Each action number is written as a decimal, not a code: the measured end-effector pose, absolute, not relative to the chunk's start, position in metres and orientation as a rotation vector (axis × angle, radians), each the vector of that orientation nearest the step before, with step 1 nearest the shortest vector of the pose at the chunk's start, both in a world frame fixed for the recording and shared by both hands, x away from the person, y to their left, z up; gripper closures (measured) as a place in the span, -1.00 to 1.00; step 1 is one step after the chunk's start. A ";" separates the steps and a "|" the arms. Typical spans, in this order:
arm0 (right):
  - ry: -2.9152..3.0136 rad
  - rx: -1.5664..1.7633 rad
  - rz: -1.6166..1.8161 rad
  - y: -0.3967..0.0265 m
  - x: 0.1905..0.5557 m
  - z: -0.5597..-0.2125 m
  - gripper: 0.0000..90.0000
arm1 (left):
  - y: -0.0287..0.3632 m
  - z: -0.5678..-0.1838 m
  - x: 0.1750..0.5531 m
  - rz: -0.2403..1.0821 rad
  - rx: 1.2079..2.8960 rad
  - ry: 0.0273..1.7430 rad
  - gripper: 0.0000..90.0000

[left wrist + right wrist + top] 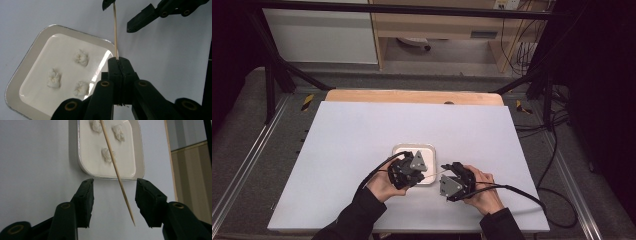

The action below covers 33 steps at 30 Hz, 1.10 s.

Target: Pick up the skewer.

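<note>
Skewer (116,172) is clamped in the left gripper (119,65), jaws together on one end, the shaft running right, above the table (347,145). Right gripper (112,195) has jaws apart either side of the free pointed end, probably lined up to take it. Square white tray (429,148) sits just beyond. The gripper views reveal three white lumps (80,57) in it; the high view doesn't resolve them.

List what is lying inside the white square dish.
Three small white lumps sit apart on the floor of the white dish. In the high view the left gripper covers much of the dish; from the right gripper view the wooden skewer crosses in front of one lump.
</note>
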State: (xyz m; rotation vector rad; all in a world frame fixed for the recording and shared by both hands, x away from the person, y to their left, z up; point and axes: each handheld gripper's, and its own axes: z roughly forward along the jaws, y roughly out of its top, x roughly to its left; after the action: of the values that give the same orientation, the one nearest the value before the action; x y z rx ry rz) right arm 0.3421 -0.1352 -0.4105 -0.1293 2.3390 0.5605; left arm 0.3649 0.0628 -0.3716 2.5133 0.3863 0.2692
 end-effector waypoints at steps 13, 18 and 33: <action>2.328 -0.296 0.466 -0.135 0.342 -0.415 0.59 | 0.047 -0.373 0.364 0.254 2.561 0.335 0.97; 2.325 -0.321 0.439 -0.136 0.342 -0.415 0.71 | 0.046 -0.374 0.364 0.248 2.564 0.336 0.97; 2.308 -0.359 0.410 -0.136 0.340 -0.417 0.97 | 0.047 -0.374 0.366 0.249 2.556 0.341 0.97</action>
State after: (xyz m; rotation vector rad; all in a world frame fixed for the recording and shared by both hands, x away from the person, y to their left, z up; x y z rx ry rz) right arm 0.3403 -0.1357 -0.4173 -0.3587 2.3085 0.4101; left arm 0.3656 0.0471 -0.3745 2.5563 0.3407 0.2487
